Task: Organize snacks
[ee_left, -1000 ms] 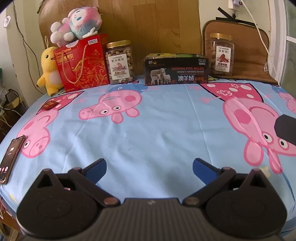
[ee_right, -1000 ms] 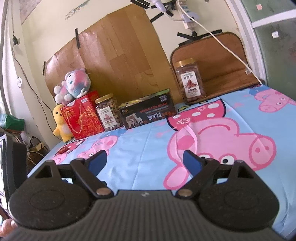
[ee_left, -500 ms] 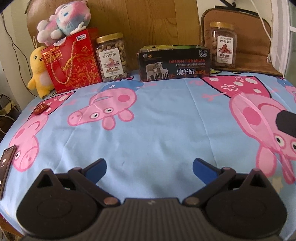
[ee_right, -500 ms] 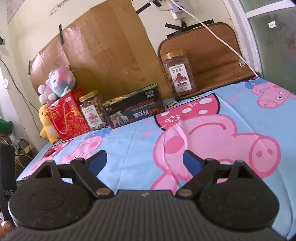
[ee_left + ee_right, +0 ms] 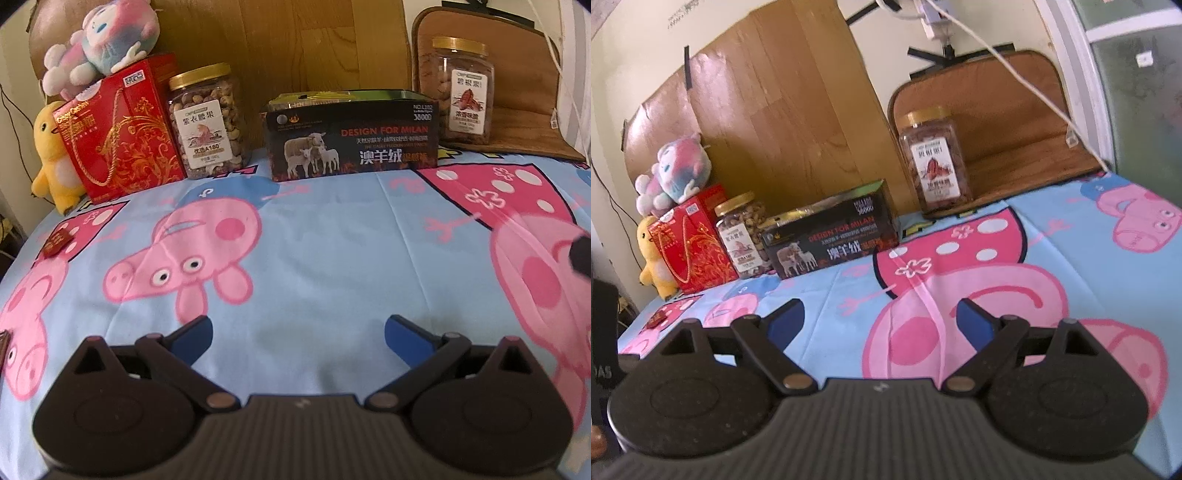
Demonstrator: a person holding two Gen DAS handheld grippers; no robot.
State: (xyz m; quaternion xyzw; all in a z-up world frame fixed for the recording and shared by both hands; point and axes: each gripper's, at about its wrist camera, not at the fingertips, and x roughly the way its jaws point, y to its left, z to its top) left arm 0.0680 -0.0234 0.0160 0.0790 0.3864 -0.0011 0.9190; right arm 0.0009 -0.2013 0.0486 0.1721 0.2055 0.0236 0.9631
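Nearest in the left wrist view, the left gripper [image 5: 298, 330] has its blue-tipped fingers spread wide with nothing between them, hanging over the cartoon-pig bedsheet [image 5: 332, 258]. The right gripper [image 5: 881, 317] is the same — wide open, empty, above the sheet's big pink print. Neither touches a snack; both face the back row, which reads as the approach to a first pick.

Off to the left on the sheet lies a small dark red packet [image 5: 57, 242], alone and well apart from the rest.

Farther back, the snacks stand in a line against the wooden board [image 5: 280, 48], probably propped there to stay upright on soft bedding. From the left: a yellow duck plush [image 5: 51, 155], a red gift box [image 5: 122, 133] with a pastel plush [image 5: 99, 46] on top, and a gold-lidded nut jar [image 5: 207, 122] just beside the box. Then a gap, and a black carton [image 5: 352, 142] printed with sheep. Behind its right end, a second jar [image 5: 463, 92] sits on a brown cushion [image 5: 524, 110] — the outlier, likely the one to bring into line.
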